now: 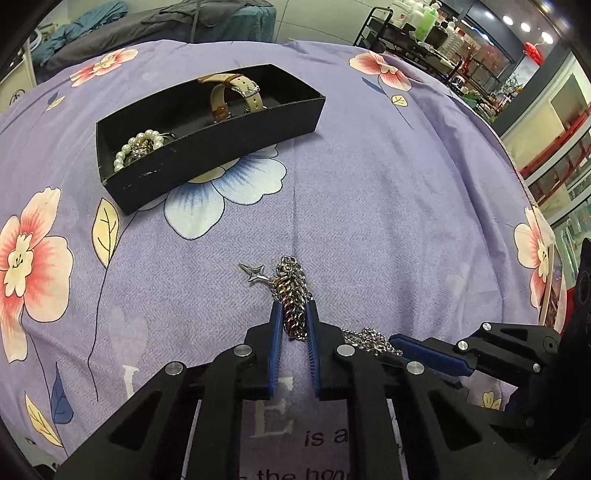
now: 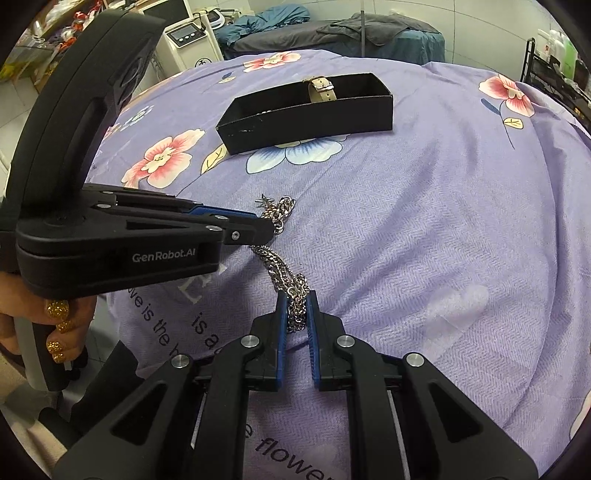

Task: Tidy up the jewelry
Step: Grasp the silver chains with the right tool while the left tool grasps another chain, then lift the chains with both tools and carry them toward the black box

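A bunched metal chain necklace [image 1: 291,291] with a small star charm [image 1: 255,272] lies on the purple floral cloth. My left gripper [image 1: 293,314] is shut on one end of the chain. My right gripper [image 2: 295,308] is shut on the other end of the chain [image 2: 291,280]. The left gripper [image 2: 258,225] shows in the right wrist view, and the right gripper [image 1: 424,350] in the left wrist view. A black open box [image 1: 207,144] sits farther back, holding a pearl bracelet [image 1: 138,147] and a beige strap watch [image 1: 232,92].
The purple floral cloth [image 1: 388,184] covers the whole work surface. The black box [image 2: 306,114] lies beyond the chain. A shelf cart with bottles [image 1: 417,33] stands past the far right edge. A white machine [image 2: 188,40] stands past the far left.
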The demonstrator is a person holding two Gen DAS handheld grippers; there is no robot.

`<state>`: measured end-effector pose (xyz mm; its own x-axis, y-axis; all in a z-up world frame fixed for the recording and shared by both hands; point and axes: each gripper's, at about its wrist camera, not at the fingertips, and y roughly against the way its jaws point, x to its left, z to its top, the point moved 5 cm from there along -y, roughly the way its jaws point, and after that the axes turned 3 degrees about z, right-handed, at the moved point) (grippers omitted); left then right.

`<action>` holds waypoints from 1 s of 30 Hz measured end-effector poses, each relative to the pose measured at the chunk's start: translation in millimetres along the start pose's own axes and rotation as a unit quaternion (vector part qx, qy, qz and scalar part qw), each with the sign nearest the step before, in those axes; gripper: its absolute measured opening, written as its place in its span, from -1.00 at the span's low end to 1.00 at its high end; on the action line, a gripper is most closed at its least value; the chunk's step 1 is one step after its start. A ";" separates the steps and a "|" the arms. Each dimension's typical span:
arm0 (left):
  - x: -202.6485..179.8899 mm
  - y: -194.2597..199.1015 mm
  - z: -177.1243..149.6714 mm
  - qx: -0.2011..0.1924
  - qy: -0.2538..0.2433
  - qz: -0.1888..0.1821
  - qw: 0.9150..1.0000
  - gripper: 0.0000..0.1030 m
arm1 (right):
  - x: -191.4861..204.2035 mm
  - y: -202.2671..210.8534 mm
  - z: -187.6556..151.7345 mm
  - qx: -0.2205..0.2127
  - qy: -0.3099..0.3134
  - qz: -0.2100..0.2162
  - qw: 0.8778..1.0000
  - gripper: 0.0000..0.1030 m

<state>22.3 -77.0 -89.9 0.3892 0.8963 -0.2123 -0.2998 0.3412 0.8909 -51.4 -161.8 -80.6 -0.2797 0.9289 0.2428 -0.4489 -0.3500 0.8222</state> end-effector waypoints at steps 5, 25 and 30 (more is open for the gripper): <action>5.0 11.7 -1.5 -0.007 0.000 0.001 1.000 -0.82 | 0.4 4.5 3.7 -0.006 -0.005 0.005 1.000 -0.79; 22.6 77.0 21.8 -0.072 0.008 0.008 0.997 -0.84 | -1.3 46.4 42.0 -0.062 -0.003 0.008 0.998 -0.80; 20.9 95.2 32.2 -0.093 0.001 0.009 0.996 -0.84 | -4.9 62.4 56.4 -0.083 -0.001 0.004 0.997 -0.80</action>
<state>29.9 -34.9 3.3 0.3806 0.9033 -0.1982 -0.4629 0.3716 0.8047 -30.2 -181.4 -1.5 -0.2817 0.9264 0.2498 -0.5804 -0.3718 0.7245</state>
